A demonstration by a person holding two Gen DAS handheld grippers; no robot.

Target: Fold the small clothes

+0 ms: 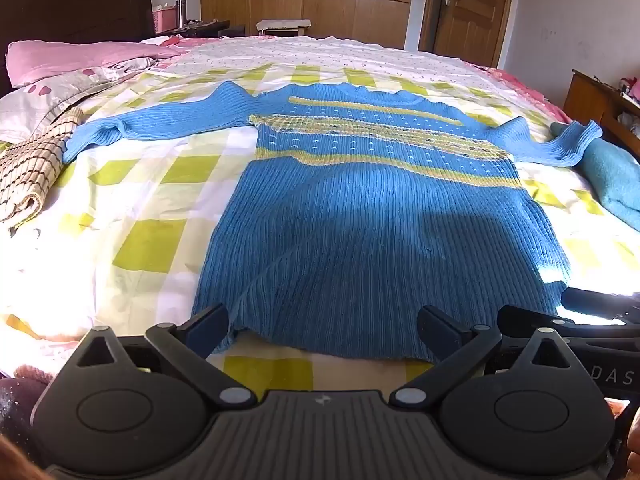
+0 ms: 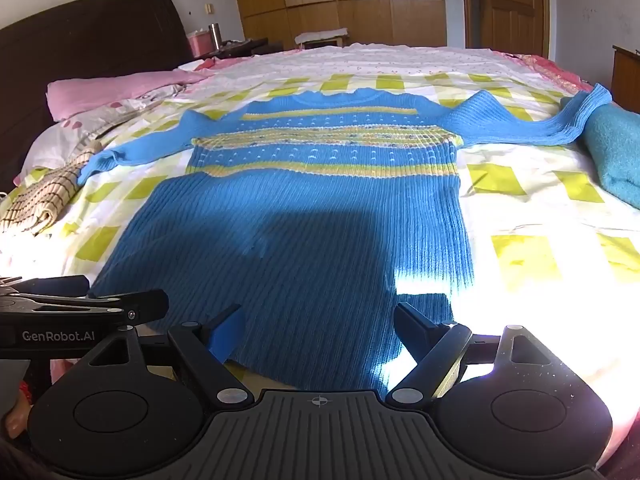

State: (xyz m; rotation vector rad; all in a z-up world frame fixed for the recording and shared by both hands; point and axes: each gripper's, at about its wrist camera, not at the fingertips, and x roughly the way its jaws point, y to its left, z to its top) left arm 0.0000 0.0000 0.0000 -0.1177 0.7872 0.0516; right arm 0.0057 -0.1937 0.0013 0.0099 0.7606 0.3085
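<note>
A blue ribbed sweater [image 1: 360,216] with yellow patterned bands lies flat on the bed, face up, both sleeves spread out; it also shows in the right wrist view [image 2: 304,224]. My left gripper [image 1: 324,328] is open at the sweater's near hem, toward its left corner, with the hem between its fingers. My right gripper [image 2: 318,330] is open at the same hem, toward the right corner. The right gripper's fingers [image 1: 592,304] show at the right edge of the left view. The left gripper's fingers [image 2: 120,308] show at the left edge of the right view.
The bed has a yellow-and-white checked sheet [image 1: 152,184]. A folded beige checked cloth [image 1: 28,176] lies left of the left sleeve. A teal folded garment [image 2: 616,152] lies under the right sleeve's cuff. Pink pillows [image 1: 72,60] and a dark headboard are at the far left.
</note>
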